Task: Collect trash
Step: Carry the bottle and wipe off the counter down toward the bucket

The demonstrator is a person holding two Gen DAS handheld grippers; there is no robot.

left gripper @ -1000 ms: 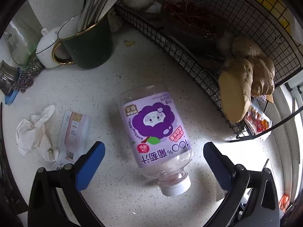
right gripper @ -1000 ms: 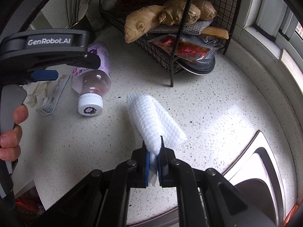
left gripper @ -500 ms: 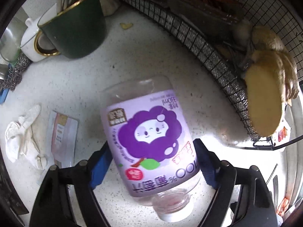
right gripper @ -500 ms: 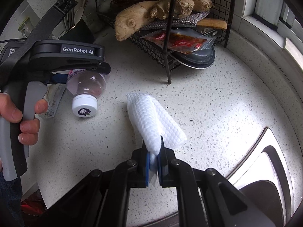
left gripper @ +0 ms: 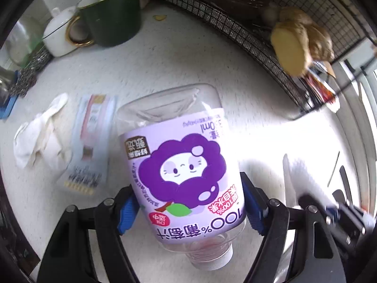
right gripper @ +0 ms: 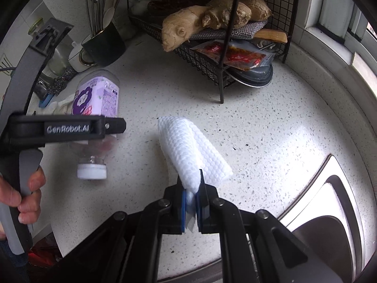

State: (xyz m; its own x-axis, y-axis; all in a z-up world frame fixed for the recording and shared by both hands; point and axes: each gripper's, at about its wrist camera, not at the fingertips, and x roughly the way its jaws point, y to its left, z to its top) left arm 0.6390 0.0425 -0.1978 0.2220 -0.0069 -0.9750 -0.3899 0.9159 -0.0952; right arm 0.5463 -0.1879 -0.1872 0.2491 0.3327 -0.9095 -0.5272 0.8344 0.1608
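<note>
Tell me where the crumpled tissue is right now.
In the left wrist view, the crumpled tissue lies on the countertop at far left, beside a flat sachet, left of the grape juice bottle.

The bottle [left gripper: 181, 172] lies on the table [left gripper: 188, 66], between the two sides of the left tool [left gripper: 187, 208], which are closing on it. Left of the bottle lies a packet [left gripper: 90, 141], and left of that a crumpled tissue [left gripper: 40, 136]. Behind them stands a mug [left gripper: 113, 16] beside a small pot [left gripper: 59, 35]. To the right is a wire rack [right gripper: 212, 54] with ginger [right gripper: 188, 26] in it. The right tool [right gripper: 192, 200] pinches a folded wipe [right gripper: 188, 148] above the table.
</note>
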